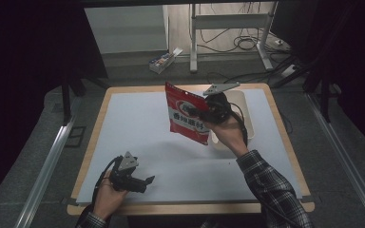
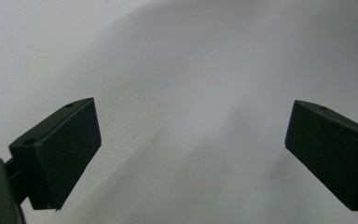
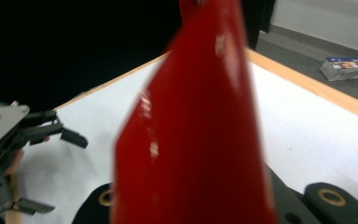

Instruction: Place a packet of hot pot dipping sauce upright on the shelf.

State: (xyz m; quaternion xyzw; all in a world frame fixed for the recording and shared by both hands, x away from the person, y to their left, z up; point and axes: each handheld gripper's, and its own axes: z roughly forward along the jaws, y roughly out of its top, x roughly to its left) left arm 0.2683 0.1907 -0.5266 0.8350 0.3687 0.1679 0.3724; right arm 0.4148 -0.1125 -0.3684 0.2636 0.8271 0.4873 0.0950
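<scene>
Right gripper [image 1: 208, 113] pinches a red snack bag [image 1: 188, 114], lifted clear of the white table cover [image 1: 142, 123], at about 1 o'clock from table centre. Bag hangs tilted, just beside a cream tub [image 1: 247, 114] on its 3 o'clock side. Left gripper [image 1: 140, 183] low at 7 o'clock, jaws spread wide over bare cover, nothing between them. Small carton [image 1: 162, 61] on floor beyond the table, 12 o'clock.

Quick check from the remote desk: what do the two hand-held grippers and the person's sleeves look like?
Both hand-held grippers, left and right, are black with blocky black jaws. Each carries a grey three-cornered plate on top and trails a black cable. The person wears dark plaid sleeves with light check lines.
</scene>
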